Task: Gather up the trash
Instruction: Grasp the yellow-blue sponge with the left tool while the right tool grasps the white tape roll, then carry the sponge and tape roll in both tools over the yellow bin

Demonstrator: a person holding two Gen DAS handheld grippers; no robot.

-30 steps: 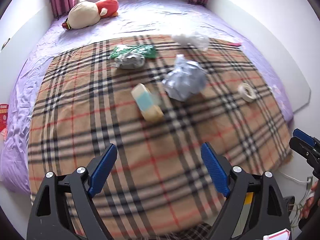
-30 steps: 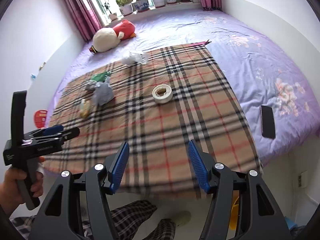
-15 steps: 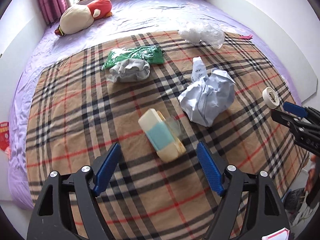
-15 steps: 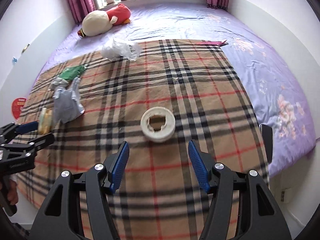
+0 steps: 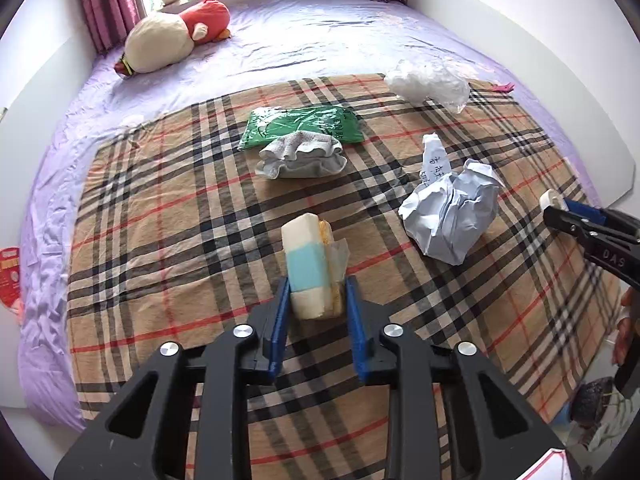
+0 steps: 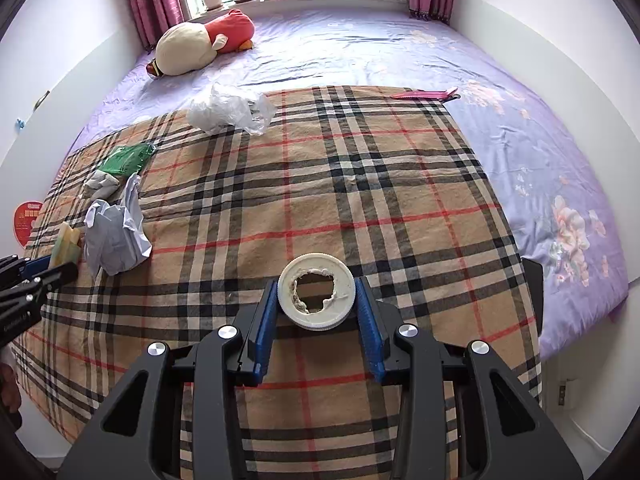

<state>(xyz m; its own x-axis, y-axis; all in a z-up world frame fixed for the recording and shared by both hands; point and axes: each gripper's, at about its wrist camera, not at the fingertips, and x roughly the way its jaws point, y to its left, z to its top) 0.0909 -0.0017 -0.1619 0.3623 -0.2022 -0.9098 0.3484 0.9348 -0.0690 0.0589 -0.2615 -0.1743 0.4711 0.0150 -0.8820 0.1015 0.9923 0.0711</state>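
Note:
Trash lies on a plaid blanket (image 5: 168, 216) on the bed. My left gripper (image 5: 316, 300) is shut on a cream and blue tissue pack (image 5: 308, 264) with a clear wrapper. My right gripper (image 6: 316, 300) is shut on a white lid ring (image 6: 317, 297) with a torn centre. Crumpled white paper (image 5: 452, 216) lies right of the pack. A grey rag (image 5: 300, 158) rests on a green bag (image 5: 300, 124). A clear plastic bag (image 5: 428, 82) lies at the far right; it also shows in the right wrist view (image 6: 228, 110).
A plush toy (image 5: 172, 40) lies near the window. A pink item (image 6: 426, 95) sits at the blanket's far corner. A black phone (image 6: 532, 292) lies on the purple sheet at the right bed edge. A red fan (image 6: 26, 216) lies left of the bed.
Both grippers have moved forward and down and closed: the left onto the tissue pack, the right onto the white lid ring.

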